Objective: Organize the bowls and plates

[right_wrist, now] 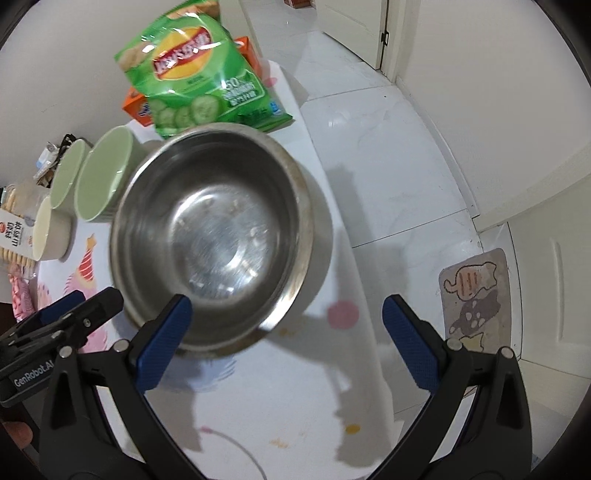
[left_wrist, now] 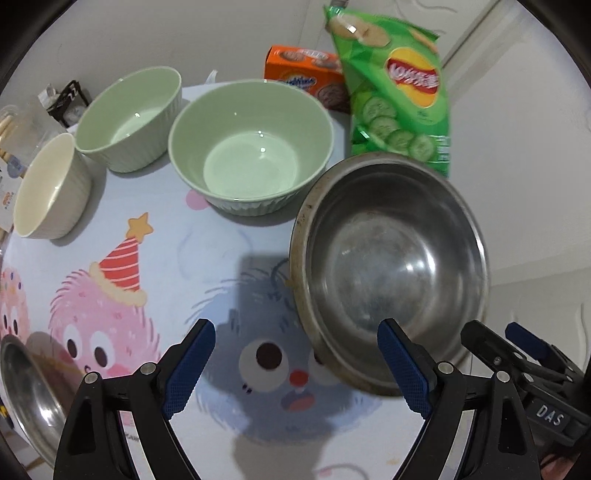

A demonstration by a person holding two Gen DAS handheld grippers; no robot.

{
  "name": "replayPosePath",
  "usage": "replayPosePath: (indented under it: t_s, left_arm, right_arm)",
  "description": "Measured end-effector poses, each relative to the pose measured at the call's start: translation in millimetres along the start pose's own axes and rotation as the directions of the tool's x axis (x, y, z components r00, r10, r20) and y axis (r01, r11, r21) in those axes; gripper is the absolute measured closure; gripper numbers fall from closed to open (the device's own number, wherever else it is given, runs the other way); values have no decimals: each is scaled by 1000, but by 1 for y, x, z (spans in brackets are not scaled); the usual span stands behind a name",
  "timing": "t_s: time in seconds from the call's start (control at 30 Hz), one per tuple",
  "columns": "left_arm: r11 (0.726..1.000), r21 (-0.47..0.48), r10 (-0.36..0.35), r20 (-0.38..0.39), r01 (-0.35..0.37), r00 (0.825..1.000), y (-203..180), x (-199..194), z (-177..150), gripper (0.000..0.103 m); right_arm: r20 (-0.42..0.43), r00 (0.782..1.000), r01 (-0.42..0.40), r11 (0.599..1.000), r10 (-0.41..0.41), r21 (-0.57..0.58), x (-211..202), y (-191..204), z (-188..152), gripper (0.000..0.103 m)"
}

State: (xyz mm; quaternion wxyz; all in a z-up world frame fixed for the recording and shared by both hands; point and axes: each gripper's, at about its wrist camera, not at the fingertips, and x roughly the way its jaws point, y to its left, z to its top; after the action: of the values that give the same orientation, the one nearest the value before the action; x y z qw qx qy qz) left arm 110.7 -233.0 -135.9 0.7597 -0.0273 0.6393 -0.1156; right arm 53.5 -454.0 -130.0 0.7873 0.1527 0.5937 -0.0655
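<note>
- The left gripper [left_wrist: 295, 365], black with blue ribbed pads, has its jaws spread wide and grasps nothing; it hangs over the cartoon-printed pale tablecloth [left_wrist: 155, 243].
- At the left wrist view's lower left edge, part of a second shiny metal bowl [left_wrist: 29, 384] shows.
- Along the table's far side, from left: a cream ribbed bowl [left_wrist: 48, 188], a small pale green ribbed bowl [left_wrist: 129, 118], then a larger pale green ribbed bowl [left_wrist: 251, 144], all upright and just beside one another.
- The round stainless-steel bowl [left_wrist: 391, 273] sits right of the larger green one, near the table's right edge; it looks tilted, its rim just ahead of the left gripper's right finger.
- The right gripper [right_wrist: 288, 343] is equally wide open and empty; its left pad overlaps the steel bowl's near rim, but I cannot tell if they touch.
- Behind stand a green crisp bag [left_wrist: 399, 92] and an orange biscuit box [left_wrist: 306, 77].
- Rightmost: white tiled floor [right_wrist: 388, 166], a cartoon doormat [right_wrist: 476, 295], and a white door [right_wrist: 354, 26].
</note>
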Motion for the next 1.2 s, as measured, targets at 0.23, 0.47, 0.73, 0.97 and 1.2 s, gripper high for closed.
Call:
replayPosePath:
  t_s: [0.23,0.47,0.73,0.97,1.2]
  left_arm:
    - [1000,-29,-1,-42,0,999,2,25,11,17]
    - [999,-32,16,-74,-18,997,8,36,13,51]
    - [999,-27,-31,-90,29,995,15,40,16,73]
    - [999,-6,-41,-87,41,995,-4,37,16,86]
    - [998,9,-55,-70,56,996,-4,24,10,87]
  right_arm:
    - [-29,1000,8,1000,-8,-1,18,-1,12,5]
    - [-78,997,-4,1000,4,-2,30,-2,12,45]
    - [-89,996,-15,1000,16,5,34,-6,14,83]
    - [-67,998,-20,1000,19,-6,28,0,8,85]
    - [-46,999,-25,1000,25,3,18,3,1,86]
